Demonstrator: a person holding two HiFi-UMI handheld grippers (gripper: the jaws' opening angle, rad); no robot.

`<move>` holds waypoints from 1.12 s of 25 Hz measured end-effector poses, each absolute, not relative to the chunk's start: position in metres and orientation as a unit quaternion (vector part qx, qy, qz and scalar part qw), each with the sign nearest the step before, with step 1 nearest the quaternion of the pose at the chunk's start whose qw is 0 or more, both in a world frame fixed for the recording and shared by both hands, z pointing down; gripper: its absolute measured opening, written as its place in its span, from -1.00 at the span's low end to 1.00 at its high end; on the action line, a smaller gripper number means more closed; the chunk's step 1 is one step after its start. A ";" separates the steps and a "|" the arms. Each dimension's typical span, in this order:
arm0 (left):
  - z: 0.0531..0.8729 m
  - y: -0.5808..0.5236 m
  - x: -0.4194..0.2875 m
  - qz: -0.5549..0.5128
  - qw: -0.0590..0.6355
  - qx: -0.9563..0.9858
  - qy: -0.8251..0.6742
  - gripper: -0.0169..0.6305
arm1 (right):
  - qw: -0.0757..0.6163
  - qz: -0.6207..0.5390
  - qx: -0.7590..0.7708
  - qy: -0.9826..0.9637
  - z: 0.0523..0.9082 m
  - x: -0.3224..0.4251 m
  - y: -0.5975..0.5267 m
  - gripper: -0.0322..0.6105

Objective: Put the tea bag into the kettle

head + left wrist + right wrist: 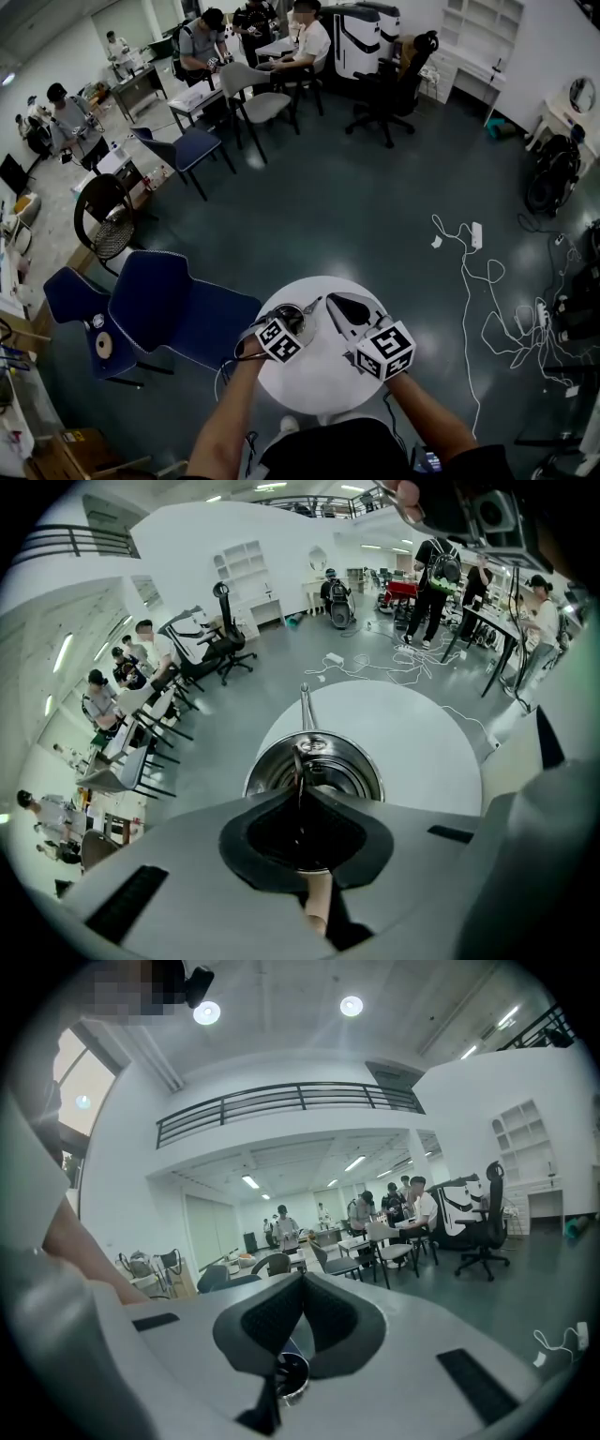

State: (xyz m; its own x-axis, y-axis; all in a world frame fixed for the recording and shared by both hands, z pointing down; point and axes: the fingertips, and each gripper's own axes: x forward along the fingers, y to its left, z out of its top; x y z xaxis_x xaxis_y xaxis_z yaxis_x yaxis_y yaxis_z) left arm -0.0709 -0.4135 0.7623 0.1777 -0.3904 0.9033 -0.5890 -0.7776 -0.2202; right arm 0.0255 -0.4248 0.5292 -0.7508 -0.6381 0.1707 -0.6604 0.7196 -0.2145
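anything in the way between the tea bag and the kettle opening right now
Nothing visible does. The left hand-held gripper, shut on the tea bag string, is right over the kettle, whose mouth is open. What looks like its lid sits in the shut right hand-held gripper, off to the side.

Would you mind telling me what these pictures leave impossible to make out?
1. Tea bag: in the left gripper view only a thin dark strand runs from the shut left gripper toward the kettle; the pads hide any bag.
2. Kettle body: in the head view, mostly covered by the left gripper's marker cube.
3. Round metal thing below the shut right gripper: in the right gripper view, the pads hide most of it, so it cannot be named.
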 end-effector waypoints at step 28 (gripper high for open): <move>0.732 -0.402 -0.076 0.469 0.121 0.794 -0.368 -0.79 | 0.054 0.131 0.336 -0.931 0.533 0.014 -0.415 -0.84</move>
